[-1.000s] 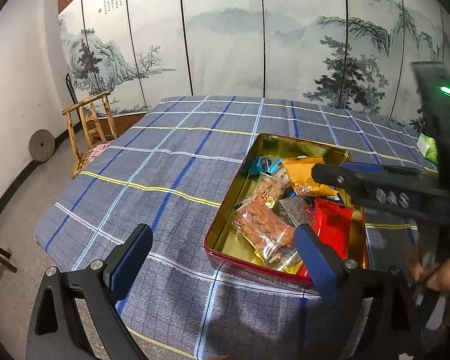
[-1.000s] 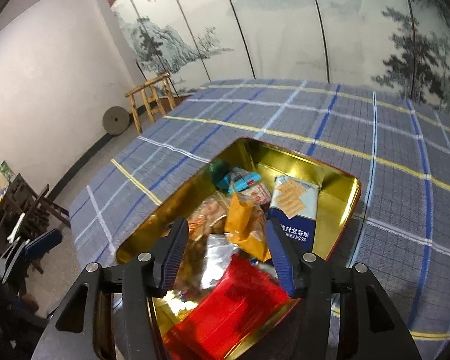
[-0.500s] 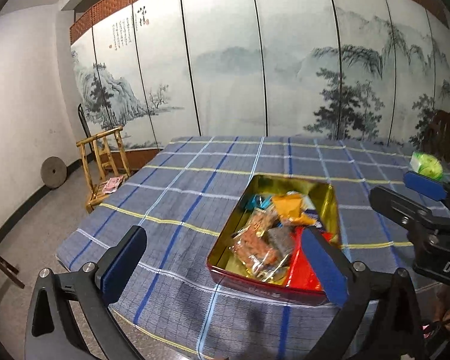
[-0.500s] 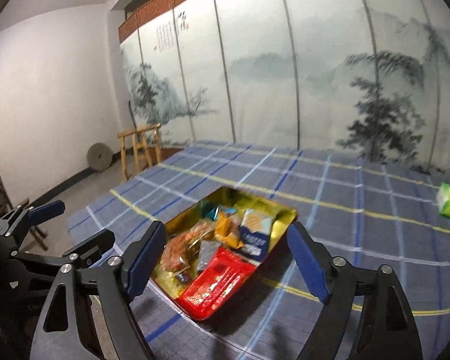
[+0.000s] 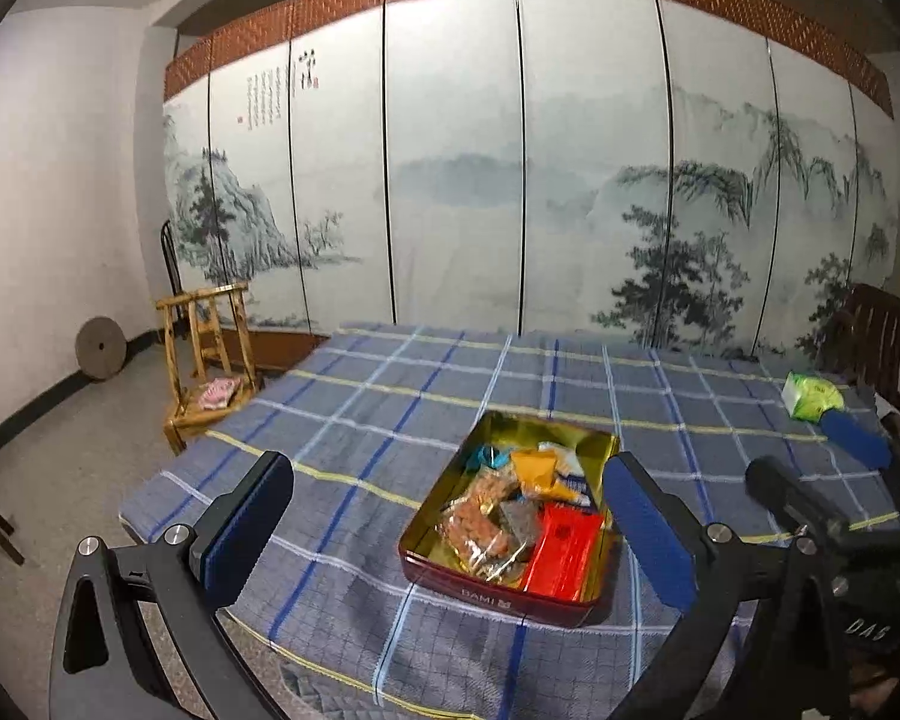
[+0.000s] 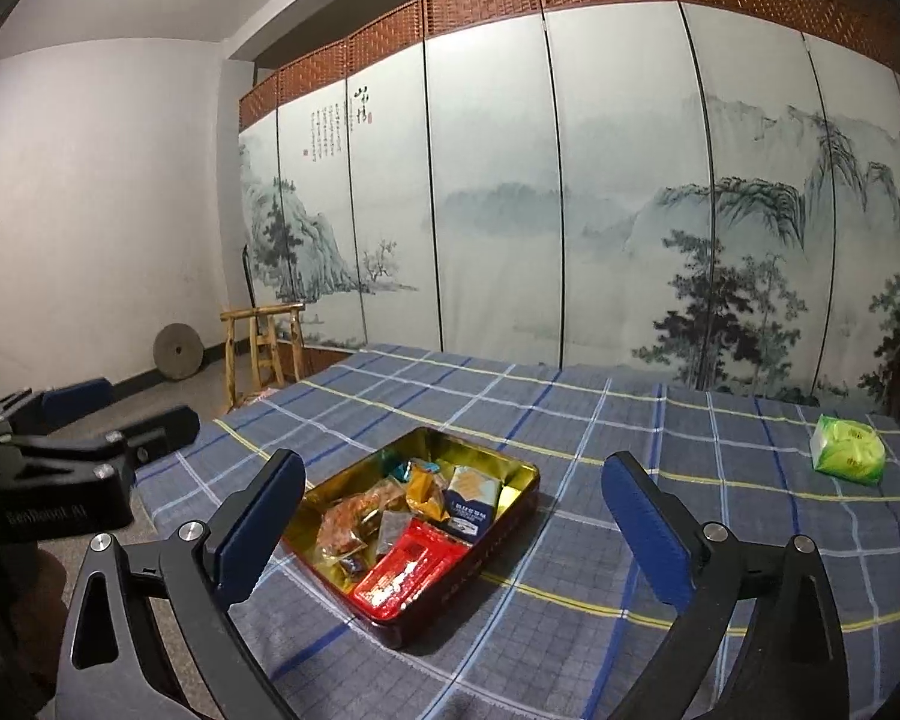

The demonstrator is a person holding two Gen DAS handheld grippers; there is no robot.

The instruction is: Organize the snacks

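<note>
Both grippers, left (image 5: 450, 528) and right (image 6: 459, 531), hang wide open and empty; the green packet (image 6: 847, 449), far right of the jaws, risks being overlooked outside the tin (image 6: 513, 507).

A tin (image 6: 513, 501) is sitting on the table (image 6: 720, 516), holding snack packets (image 6: 414, 516) inside. A lone packet (image 6: 847, 449) is lying well apart to its right, toward the far edge. A wooden chair (image 5: 210, 354) is standing on the floor left of the table, before the painted screen (image 5: 510, 192).

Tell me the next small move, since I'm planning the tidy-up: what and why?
Probably send the right claw, open and empty, toward the green packet: it lies alone on the tablecloth, outside the tin holding the other snacks.
</note>
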